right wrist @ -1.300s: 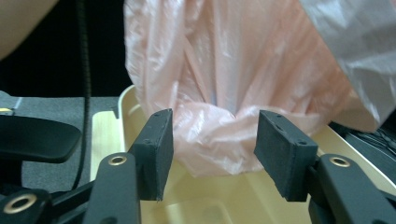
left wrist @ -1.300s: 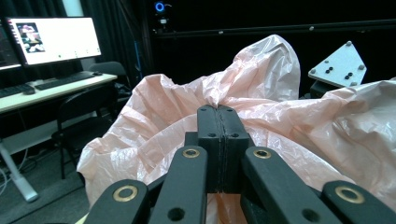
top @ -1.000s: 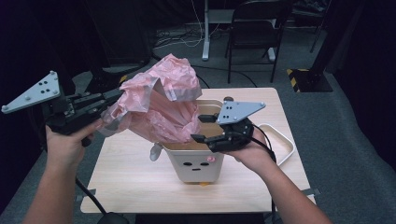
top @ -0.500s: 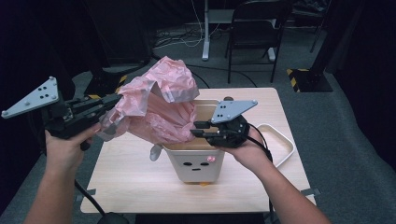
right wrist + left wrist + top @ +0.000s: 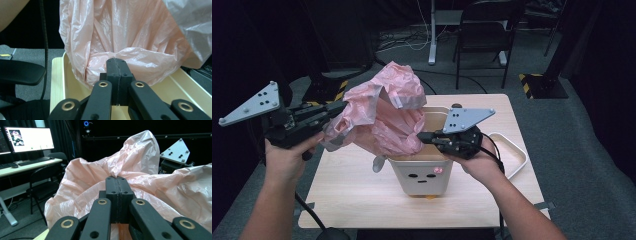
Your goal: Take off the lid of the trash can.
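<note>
On grey carpet, pale wooden table (image 5: 362, 200) beneath black chair (image 5: 484, 30).

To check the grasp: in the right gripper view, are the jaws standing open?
No, the right gripper has its jaws pressed together, pinching a fold of the pink plastic bag.

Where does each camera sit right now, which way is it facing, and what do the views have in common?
High view: above the person's side, looking forward and down on the pale wooden table; forearms, left hand-held gripper and right hand-held gripper show.
Left gripper view: rides the left hand-held gripper, facing the crinkled pink plastic bag; black jaws shut on it.
Right gripper view: rides the right hand-held gripper, facing the bag over the cream plastic bin; jaws have just closed on the film.
Shared: all three show the bag.
</note>
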Demonstrator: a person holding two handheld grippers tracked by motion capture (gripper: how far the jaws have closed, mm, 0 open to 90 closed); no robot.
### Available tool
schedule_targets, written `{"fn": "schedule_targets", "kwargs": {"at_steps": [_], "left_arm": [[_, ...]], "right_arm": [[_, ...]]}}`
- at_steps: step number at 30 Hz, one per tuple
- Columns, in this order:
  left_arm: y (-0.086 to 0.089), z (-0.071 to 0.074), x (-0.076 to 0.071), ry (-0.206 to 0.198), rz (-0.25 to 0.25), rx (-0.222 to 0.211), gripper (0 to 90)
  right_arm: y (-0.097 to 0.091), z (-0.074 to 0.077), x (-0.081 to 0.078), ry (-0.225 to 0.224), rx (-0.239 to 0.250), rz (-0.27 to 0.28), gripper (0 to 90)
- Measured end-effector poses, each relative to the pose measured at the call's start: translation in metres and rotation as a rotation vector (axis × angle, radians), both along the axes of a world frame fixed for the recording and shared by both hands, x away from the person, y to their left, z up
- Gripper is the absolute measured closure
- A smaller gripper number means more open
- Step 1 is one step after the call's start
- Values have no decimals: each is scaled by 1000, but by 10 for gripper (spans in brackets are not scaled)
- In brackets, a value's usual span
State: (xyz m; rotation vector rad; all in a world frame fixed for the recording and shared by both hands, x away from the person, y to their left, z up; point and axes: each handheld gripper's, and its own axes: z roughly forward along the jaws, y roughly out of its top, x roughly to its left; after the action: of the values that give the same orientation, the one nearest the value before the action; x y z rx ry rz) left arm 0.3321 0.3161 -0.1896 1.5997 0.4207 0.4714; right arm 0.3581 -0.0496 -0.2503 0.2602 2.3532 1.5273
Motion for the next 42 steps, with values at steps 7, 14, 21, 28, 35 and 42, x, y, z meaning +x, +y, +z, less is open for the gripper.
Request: {"fn": "schedule_targets", "kwargs": {"at_steps": [7, 14, 21, 28, 35, 42], "left_arm": [[-7, 8, 5, -6, -11, 6, 896], [-17, 15, 5, -24, -29, 16, 897], [-21, 22, 2, -41, -33, 23, 897], [-18, 29, -2, -56, -21, 27, 897], [-11, 36, -8, -69, -1, 30, 896], [-1, 43, -15, -78, 21, 36, 897]], "right_arm": [[-2, 6, -1, -15, 48, 7, 900], [-4, 14, -1, -34, 95, 5, 900], [-4, 18, -2, -54, 116, 0, 900], [-2, 23, -4, -68, 124, 6, 900], [6, 31, -7, -78, 119, 19, 900], [19, 36, -8, -90, 112, 36, 900]]}}
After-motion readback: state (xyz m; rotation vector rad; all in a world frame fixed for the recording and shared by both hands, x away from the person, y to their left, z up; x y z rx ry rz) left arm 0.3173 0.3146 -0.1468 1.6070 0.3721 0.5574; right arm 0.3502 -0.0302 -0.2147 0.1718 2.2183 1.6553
